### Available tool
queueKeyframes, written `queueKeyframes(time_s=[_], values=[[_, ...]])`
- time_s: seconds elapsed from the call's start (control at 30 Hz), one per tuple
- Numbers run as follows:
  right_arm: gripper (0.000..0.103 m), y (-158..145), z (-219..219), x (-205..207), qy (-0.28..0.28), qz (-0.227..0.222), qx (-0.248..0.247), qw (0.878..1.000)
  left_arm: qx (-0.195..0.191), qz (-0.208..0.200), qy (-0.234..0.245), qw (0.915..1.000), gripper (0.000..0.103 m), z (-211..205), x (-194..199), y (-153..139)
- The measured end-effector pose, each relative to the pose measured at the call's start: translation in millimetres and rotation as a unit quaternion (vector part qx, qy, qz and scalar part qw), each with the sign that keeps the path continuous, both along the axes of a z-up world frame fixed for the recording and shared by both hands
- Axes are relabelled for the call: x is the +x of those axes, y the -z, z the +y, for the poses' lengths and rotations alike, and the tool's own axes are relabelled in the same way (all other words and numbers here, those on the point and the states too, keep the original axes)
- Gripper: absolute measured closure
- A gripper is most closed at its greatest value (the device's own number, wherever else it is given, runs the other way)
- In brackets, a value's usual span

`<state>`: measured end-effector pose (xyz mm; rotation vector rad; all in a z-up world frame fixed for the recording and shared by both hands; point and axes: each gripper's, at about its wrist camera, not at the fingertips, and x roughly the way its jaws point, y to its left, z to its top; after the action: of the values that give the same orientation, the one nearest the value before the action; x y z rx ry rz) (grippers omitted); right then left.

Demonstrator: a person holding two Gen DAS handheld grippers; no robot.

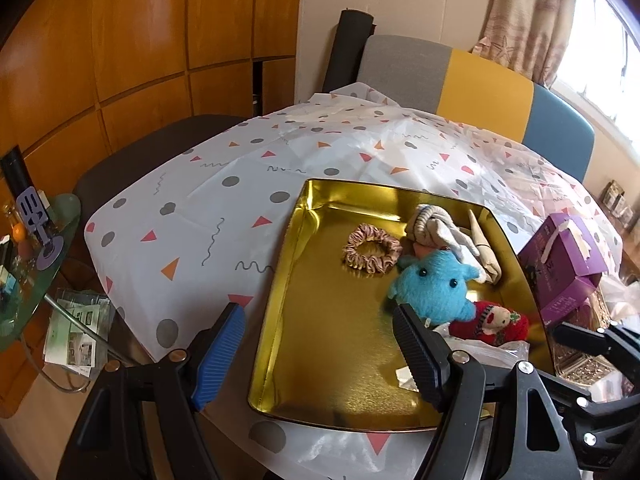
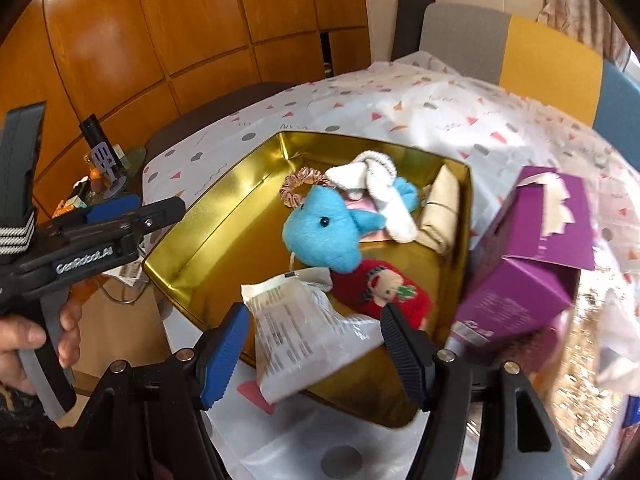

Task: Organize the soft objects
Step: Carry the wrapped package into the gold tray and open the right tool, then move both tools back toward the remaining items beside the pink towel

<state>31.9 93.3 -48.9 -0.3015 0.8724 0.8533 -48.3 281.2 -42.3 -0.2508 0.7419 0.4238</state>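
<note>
Gold tin [image 1: 304, 216] holds two plush toys, one scrunchie [image 1: 373, 247].

Both wrist views look steeply down, close over the gold tray [image 1: 280, 300]; right view nearer, both sharing its plush contents.

"genrobot.ai" stands on the left gripper [image 2: 168, 208] body.
</note>
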Motion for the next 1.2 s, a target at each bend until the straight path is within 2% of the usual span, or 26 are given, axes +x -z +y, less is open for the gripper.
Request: queueKeyframes(time_s=[0.1, 0.27, 0.53, 0.77, 0.97, 1.1, 1.2], values=[[0.034, -5, -7, -8, 0.014, -0.027, -0.011, 0.999, 0.010, -0.001, 0.008, 0.9999, 0.026, -8, -1, -3], [0.034, -14, -26, -13, 0.045, -0.055, 0.003, 0.997, 0.024, -0.008, 0.023, 0.9994, 0.026, -18, -3, -9], [0.034, -38, -72, -8, 0.103, -0.077, 0.036, 0.991, 0.032, -0.008, 0.043, 0.9985, 0.026, -33, -2, -12], [0.034, -48, -129, 6, 0.176, -0.083, 0.048, 0.980, 0.040, -0.009, 0.058, 0.9975, 0.026, -44, 0, -14], [0.034, -51, -194, 22, 0.263, -0.085, 0.048, 0.960, 0.045, -0.013, 0.076, 0.9960, 0.026, -55, 1, -18], [0.034, -53, -245, 30, 0.333, -0.086, 0.045, 0.938, 0.050, -0.016, 0.093, 0.9942, 0.026, -64, 4, -21], [0.034, -51, -290, 35, 0.394, -0.087, 0.046, 0.914, 0.052, -0.017, 0.106, 0.9929, 0.026, -72, 6, -24]])
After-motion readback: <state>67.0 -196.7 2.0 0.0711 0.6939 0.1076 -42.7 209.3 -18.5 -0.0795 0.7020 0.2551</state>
